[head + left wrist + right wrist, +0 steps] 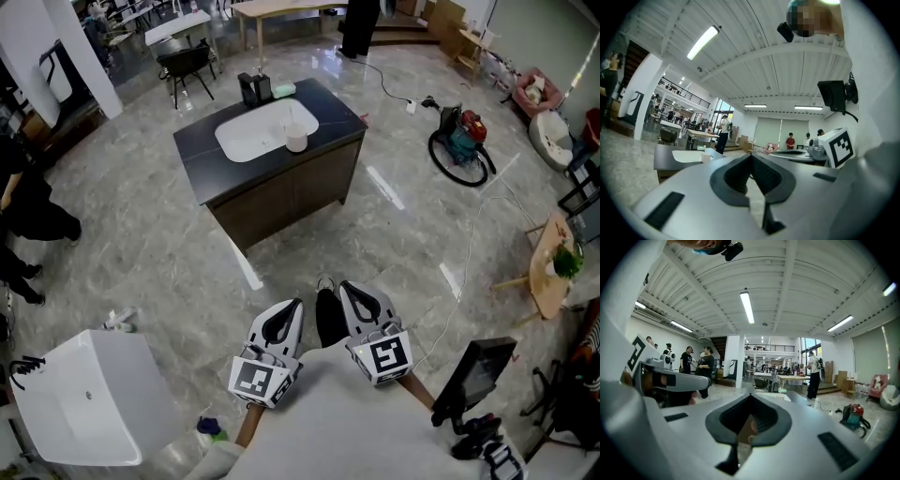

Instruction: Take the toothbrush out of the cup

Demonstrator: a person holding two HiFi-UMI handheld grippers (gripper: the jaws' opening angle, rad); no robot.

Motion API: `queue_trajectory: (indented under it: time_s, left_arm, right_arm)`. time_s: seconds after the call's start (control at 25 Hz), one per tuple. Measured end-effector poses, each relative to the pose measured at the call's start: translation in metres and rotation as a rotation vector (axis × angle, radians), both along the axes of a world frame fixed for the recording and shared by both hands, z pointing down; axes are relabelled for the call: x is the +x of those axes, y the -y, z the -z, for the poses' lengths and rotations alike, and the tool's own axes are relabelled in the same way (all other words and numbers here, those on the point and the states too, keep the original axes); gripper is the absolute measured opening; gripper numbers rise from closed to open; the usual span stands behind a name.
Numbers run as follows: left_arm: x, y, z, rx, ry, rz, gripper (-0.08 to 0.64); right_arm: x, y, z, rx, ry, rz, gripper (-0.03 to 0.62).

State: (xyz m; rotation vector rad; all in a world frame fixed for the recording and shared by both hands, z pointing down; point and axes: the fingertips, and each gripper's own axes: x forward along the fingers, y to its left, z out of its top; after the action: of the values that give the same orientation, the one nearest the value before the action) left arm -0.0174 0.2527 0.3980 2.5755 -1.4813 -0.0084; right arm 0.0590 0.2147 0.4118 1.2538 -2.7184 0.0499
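We hold the left hand-held gripper [293, 307] and the right hand-held gripper [345, 287] closed on nothing, well apart from the cup [296, 139].
In the head view both sit side by side at the lower centre, and each one's own view shows its jaws together. The pale cup stands in the upper centre on the dark worktop [202, 159], at the right rim of the white basin [248, 131]. The toothbrush is too small for us to make out.
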Motion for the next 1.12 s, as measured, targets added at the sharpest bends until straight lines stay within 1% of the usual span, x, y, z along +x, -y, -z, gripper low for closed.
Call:
queue_trajectory:
  time_s: [0.04, 0.16, 0.28, 0.32, 0.4, 0.44, 0.48, 0.56, 0.6, 0.68, 0.72, 0.8, 0.84, 0.92, 1.04, 1.08, 1.12]
  left_arm:
    - [0.001, 0.003, -0.001, 0.001, 0.005, -0.001, 0.003]
    - [0.002, 0.017, -0.004, 0.003, 0.014, -0.002, 0.003]
    - [0.001, 0.033, -0.009, -0.015, 0.01, 0.001, 0.003]
    - [0.0, 0.039, -0.011, -0.02, 0.01, 0.005, 0.003]
    - [-0.001, 0.053, -0.013, -0.028, 0.006, 0.014, 0.003]
    - [0.0, 0.06, -0.013, -0.032, 0.005, 0.017, 0.003]
    - [0.0, 0.068, -0.013, -0.034, 0.005, 0.02, 0.003]
    - [0.001, 0.083, -0.015, -0.038, 0.003, 0.029, 0.003]
    - [0.001, 0.09, -0.016, -0.038, 0.001, 0.035, 0.003]
    - [0.003, 0.106, -0.016, -0.037, 0.004, 0.043, 0.003]
    - [0.004, 0.113, -0.015, -0.038, 0.009, 0.043, 0.003]
    - [0.004, 0.128, -0.012, -0.036, 0.016, 0.046, 0.003]
    - [0.004, 0.136, -0.009, -0.032, 0.02, 0.05, 0.003]
    - [0.002, 0.153, -0.004, -0.021, 0.028, 0.058, 0.003]
    - [0.001, 0.18, 0.001, -0.01, 0.034, 0.063, 0.004]
    - [0.002, 0.189, 0.003, -0.006, 0.032, 0.063, 0.003]
    - [0.003, 0.198, 0.005, 0.0, 0.031, 0.063, 0.003]
  right_arm:
    - [0.0, 0.004, -0.001, 0.012, 0.0, 0.005, 0.005]
    - [-0.001, 0.018, -0.007, -0.002, 0.004, 0.004, 0.005]
    - [-0.007, 0.036, -0.007, 0.024, 0.003, 0.03, 0.005]
    - [-0.01, 0.042, -0.006, 0.04, -0.003, 0.043, 0.005]
    - [-0.014, 0.057, 0.0, 0.104, -0.008, 0.074, 0.005]
    - [-0.014, 0.063, 0.002, 0.112, -0.007, 0.084, 0.005]
    - [-0.014, 0.07, 0.002, 0.096, -0.003, 0.087, 0.005]
    - [-0.011, 0.083, -0.004, 0.029, 0.005, 0.08, 0.005]
    - [-0.01, 0.091, -0.006, 0.026, 0.002, 0.085, 0.005]
    - [-0.01, 0.107, -0.004, 0.064, 0.006, 0.108, 0.005]
    - [-0.01, 0.115, -0.005, 0.046, 0.011, 0.107, 0.005]
    - [-0.008, 0.129, -0.012, -0.031, 0.006, 0.095, 0.005]
    - [-0.008, 0.136, -0.014, -0.05, 0.005, 0.095, 0.006]
    - [-0.01, 0.151, -0.015, -0.038, 0.002, 0.11, 0.006]
    - [-0.017, 0.175, -0.003, 0.062, -0.017, 0.167, 0.006]
    - [-0.018, 0.182, -0.002, 0.063, -0.018, 0.173, 0.006]
    - [-0.017, 0.189, -0.004, 0.043, -0.016, 0.17, 0.006]
